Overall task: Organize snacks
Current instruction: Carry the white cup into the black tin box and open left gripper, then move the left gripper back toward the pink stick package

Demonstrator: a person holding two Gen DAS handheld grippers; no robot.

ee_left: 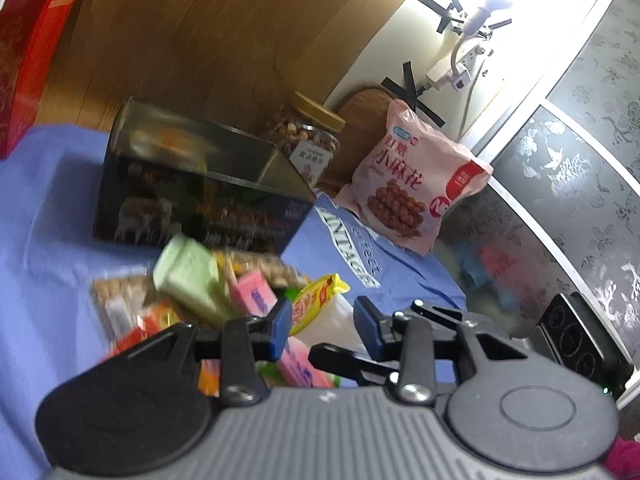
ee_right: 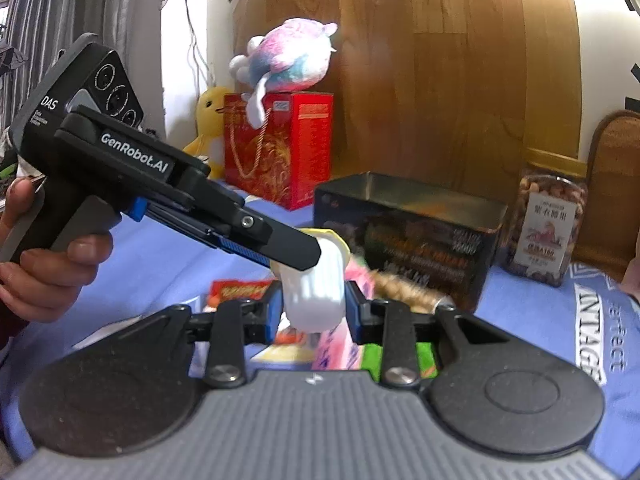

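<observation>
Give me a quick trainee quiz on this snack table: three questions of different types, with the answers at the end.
1. Multiple choice: what do the right tongs grip? A) a white packet B) a spoon C) a cup
2. True or false: the dark tin stands open, with no lid on it.
3. Short answer: what sits on top of the red box?

Key: 1 A; 2 true; 3 a plush toy.
</observation>
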